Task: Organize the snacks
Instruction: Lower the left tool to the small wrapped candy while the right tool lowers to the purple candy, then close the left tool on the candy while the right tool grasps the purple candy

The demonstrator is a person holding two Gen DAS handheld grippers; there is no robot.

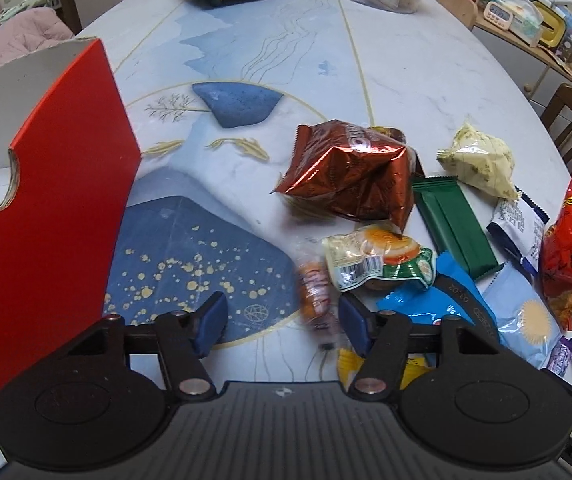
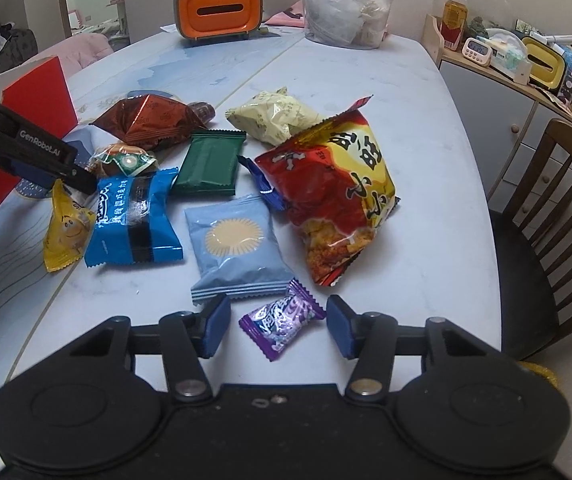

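Several snack packets lie in a loose pile on the table. My left gripper (image 1: 282, 322) is open; a blurred small orange candy (image 1: 316, 290) lies between its pads, nearer the right one. A red box (image 1: 46, 216) stands to its left. A brown foil bag (image 1: 350, 172), a green bar (image 1: 452, 224) and a blue packet (image 1: 442, 300) lie ahead on the right. My right gripper (image 2: 278, 322) is open around a purple candy (image 2: 282, 320) on the table. Beyond it lie a pale blue packet (image 2: 236, 248), a big red-yellow bag (image 2: 334, 200) and a blue packet (image 2: 134, 216).
An orange tissue holder (image 2: 218, 10) and a clear plastic bag (image 2: 346, 8) stand at the far table end. A wooden chair (image 2: 546, 240) sits at the right edge. A cluttered side cabinet (image 2: 518, 64) stands behind it. A yellow packet (image 2: 66, 228) lies near the left gripper (image 2: 46, 160).
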